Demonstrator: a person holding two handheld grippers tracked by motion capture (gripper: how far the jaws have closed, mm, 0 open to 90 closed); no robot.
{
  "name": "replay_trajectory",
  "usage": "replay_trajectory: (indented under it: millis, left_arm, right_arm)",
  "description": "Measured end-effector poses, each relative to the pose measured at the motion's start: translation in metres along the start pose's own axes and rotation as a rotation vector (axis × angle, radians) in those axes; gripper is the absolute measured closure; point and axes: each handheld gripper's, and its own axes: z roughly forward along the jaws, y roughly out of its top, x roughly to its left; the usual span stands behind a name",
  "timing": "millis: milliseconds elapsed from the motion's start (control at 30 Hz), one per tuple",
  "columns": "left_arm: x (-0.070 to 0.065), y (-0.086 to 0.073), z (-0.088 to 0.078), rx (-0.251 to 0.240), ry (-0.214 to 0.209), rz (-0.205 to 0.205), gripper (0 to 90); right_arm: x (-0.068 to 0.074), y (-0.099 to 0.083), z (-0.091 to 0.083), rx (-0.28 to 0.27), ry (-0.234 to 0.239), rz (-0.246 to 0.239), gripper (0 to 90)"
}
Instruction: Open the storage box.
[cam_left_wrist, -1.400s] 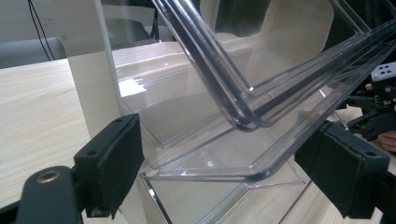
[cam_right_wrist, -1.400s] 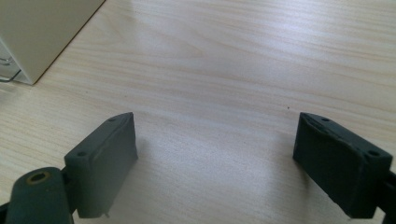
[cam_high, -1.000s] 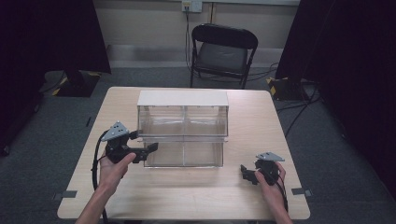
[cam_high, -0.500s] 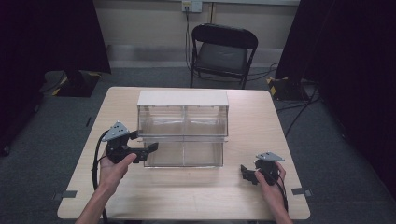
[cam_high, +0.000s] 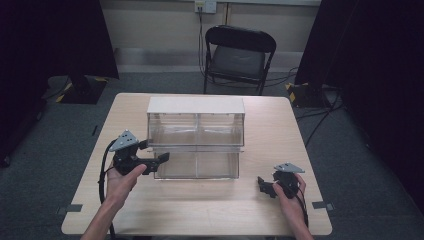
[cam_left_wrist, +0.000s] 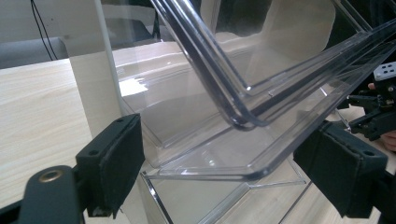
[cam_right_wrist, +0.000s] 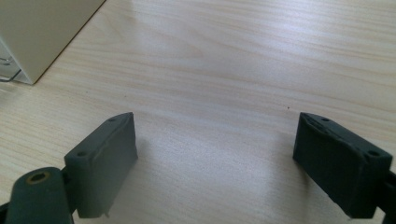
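Item: clear plastic drawer cabinet (cam_high: 196, 136) – middle of the table (cam_high: 280, 130), pale lid on top, two drawers above, one wide drawer below.
Thing in hand: wide lower drawer (cam_high: 197, 164), pulled partway out toward the near edge; in the left gripper view its rounded front lip (cam_left_wrist: 219, 171) between the jaws.
Left gripper (cam_high: 161, 159): at the drawer's left front corner, jaws set wide apart on either side of the lip; black pads (cam_left_wrist: 112, 161) just beside the plastic, no firm contact visible, nothing clamped.
Right gripper (cam_high: 262, 186): low over bare wood near the right front of the table, well apart from the cabinet; jaws spread wide, nothing between them but tabletop.
Material: thin transparent plastic, glossy, hard-edged walls with rounded rims; pale opaque side panel (cam_right_wrist: 42, 32).
Handling, as judged: light and stiff – likely slick under the pads, liable to crack or flex if squeezed hard; apparently empty, so the whole cabinet may slide when the drawer is pushed or pulled.
Best hold, as judged: the thickened front lip, near a corner, jaws across the rim rather than the flat wall.
Table: light wood grain, matte, flat.
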Motion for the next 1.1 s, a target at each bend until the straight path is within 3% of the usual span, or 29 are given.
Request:
replay_trajectory:
  millis: [1100]
  left_arm:
    - [-0.0004, 0.0001, -0.0013, 0.001, -0.003, -0.003, 17.0]
  right_arm:
    - [0.0000, 0.0000, 0.0000, 0.000, 0.000, 0.000, 12.7]
